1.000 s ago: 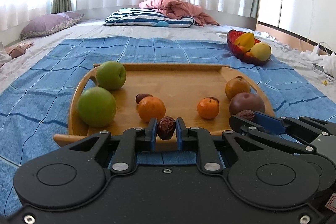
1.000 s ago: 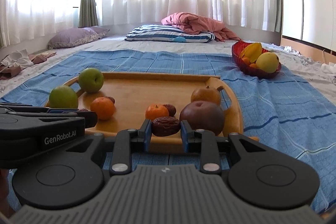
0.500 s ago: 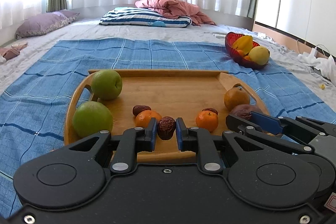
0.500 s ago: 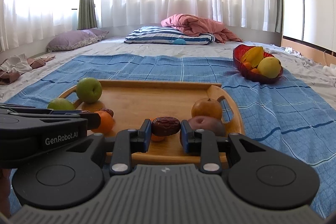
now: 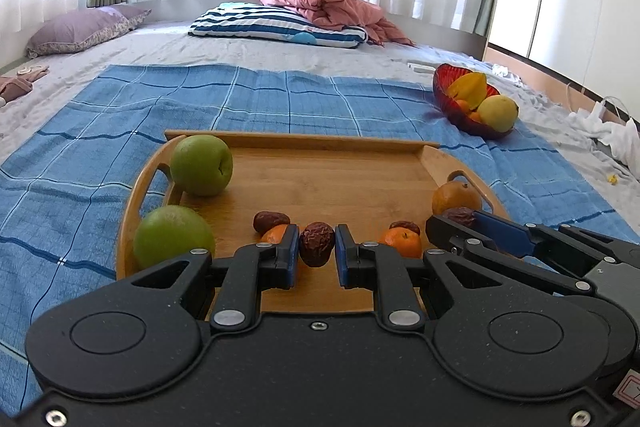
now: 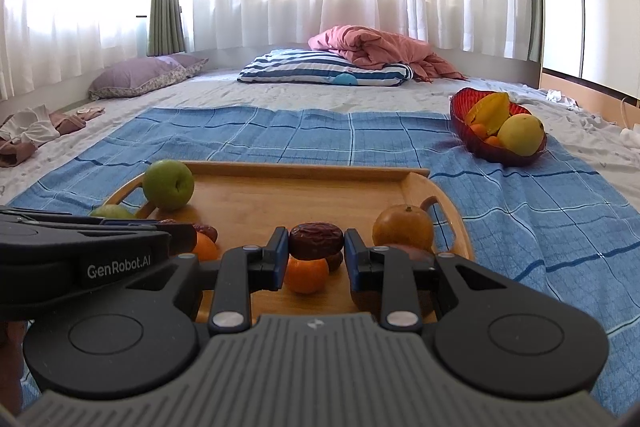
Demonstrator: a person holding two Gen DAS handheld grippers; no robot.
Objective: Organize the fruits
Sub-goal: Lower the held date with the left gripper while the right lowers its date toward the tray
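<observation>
Dates sit pinched in both my grippers, left (image 5: 317,254) and right (image 6: 316,255); red bowl (image 6: 464,125) lies beyond the tray's (image 6: 304,169) far right corner, nearer my right.

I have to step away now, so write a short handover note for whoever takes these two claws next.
Left claw: shut on a wrinkled red date.
Right claw: shut on a second date, held lengthwise.
Both are above the wooden tray's near edge.
On the tray: two green apples, two tangerines, two more dates, a brown pear.
Red bowl on the blue cloth already holds fruit.
Left: place both dates, sort the rest.
</observation>
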